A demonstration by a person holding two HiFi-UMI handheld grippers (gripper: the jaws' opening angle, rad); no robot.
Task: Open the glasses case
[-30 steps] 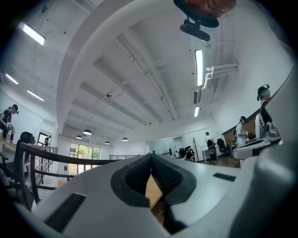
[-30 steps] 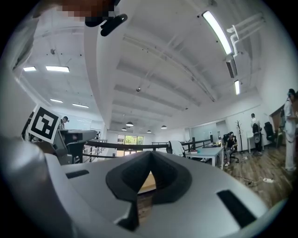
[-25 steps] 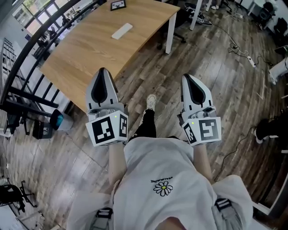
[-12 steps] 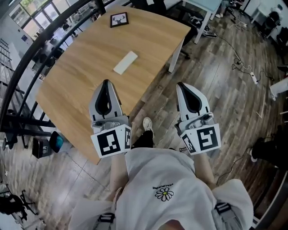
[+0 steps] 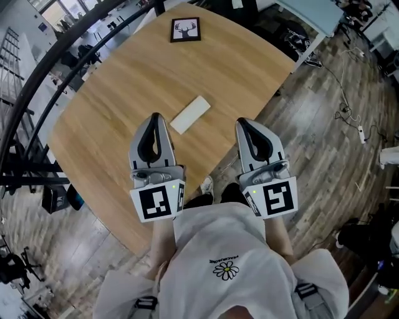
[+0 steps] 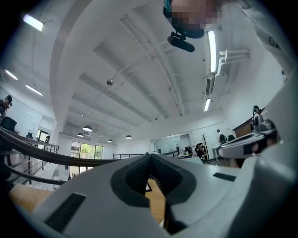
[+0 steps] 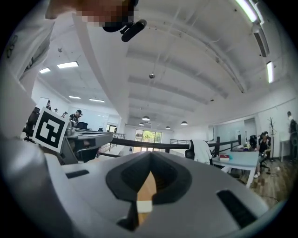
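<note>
A flat white glasses case lies closed on the wooden table, near the table's middle. My left gripper hovers over the near part of the table, its tip just left of and below the case, jaws shut and empty. Over the table's near right edge my right gripper is held, to the right of the case, also shut with nothing in it. In the right gripper view a bit of the white case shows through the gap behind the shut jaws. The left gripper view shows only wood through that gap.
A framed deer picture lies at the table's far end. A dark railing runs along the left. On the wood floor at the right lie cables and a power strip. Another desk stands beyond the table's far right corner.
Both grippers and the person have advanced toward the table; the grippers, earlier over the floor and table corner, are now over the tabletop beside the case. Both stayed shut.
</note>
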